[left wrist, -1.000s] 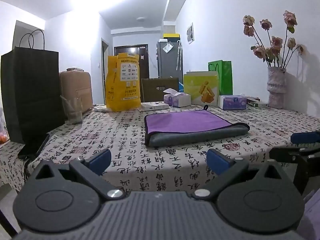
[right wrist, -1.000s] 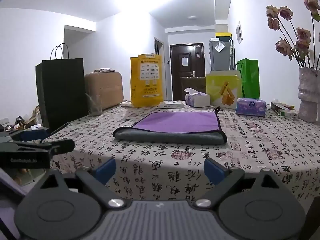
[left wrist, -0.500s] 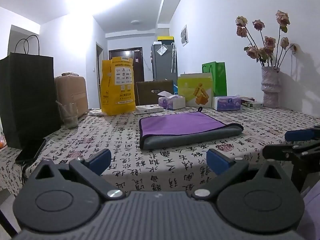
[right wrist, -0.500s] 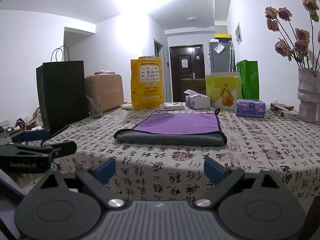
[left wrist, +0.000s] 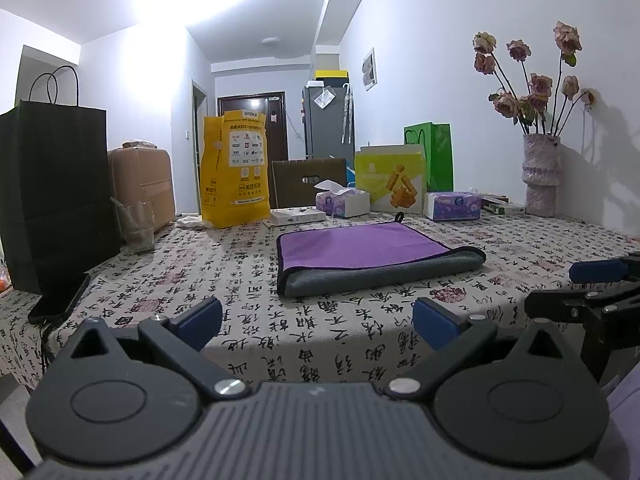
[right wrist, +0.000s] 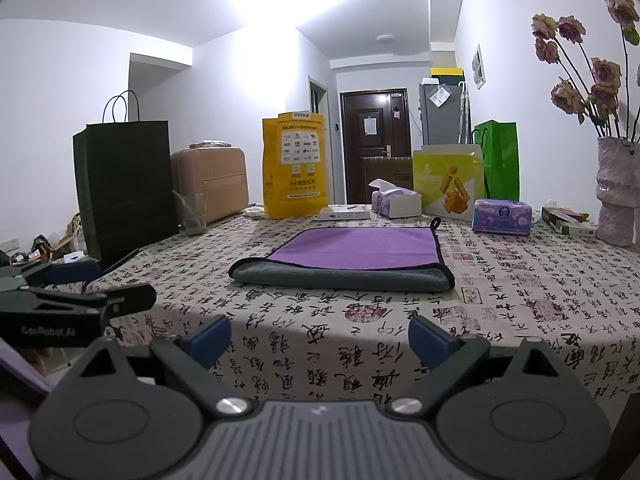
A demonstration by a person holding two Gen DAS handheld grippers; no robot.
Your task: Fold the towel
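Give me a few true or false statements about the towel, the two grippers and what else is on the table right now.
1. The towel lies folded on the table. True.
2. The left gripper is shut on the towel. False: it is open and short of the towel.
3. The right gripper is open and empty. True.
4. The vase has tipped over. False: it stands upright.
5. A yellow bag stands beyond the towel. True.

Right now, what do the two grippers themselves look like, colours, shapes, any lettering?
Both look alike: a ribbed dark grey body, two round black hubs with silver pivot screws, and black linkage arms ending in blue fingertips. The left gripper seen from the right wrist carries white "GenRobot.AI" lettering on its black side. The right gripper matches. No cables or sleeves show.
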